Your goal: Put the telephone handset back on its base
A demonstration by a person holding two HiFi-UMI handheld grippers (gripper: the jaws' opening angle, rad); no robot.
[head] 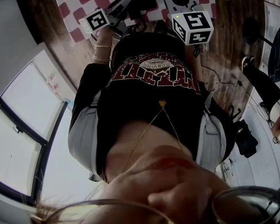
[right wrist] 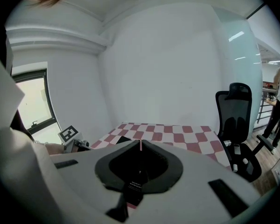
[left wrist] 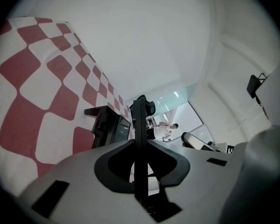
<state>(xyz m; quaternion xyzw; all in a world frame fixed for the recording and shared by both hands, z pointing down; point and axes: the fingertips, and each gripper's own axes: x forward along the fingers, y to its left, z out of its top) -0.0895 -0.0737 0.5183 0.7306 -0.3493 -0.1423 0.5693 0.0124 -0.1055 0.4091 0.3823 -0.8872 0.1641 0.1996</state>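
Left gripper: 11 o'clock in head view, jaws together, empty.
Right gripper: 1 o'clock, jaws together, empty.

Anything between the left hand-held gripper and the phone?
Nothing visible. The left hand-held gripper, jaws together, faces the black phone on the checkered cloth. The phone is too small to make out its parts.

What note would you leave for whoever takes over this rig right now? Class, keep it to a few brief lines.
Left gripper: jaws together, nothing between them.
Right gripper: jaws together, empty.
Things: a dark telephone sits on the checked tablecloth, ahead of both grippers. The handset cannot be made out, on the base or off it.
Done: nothing that shows.
Left: probably everything. Find the handset, grip it and set it on its base.
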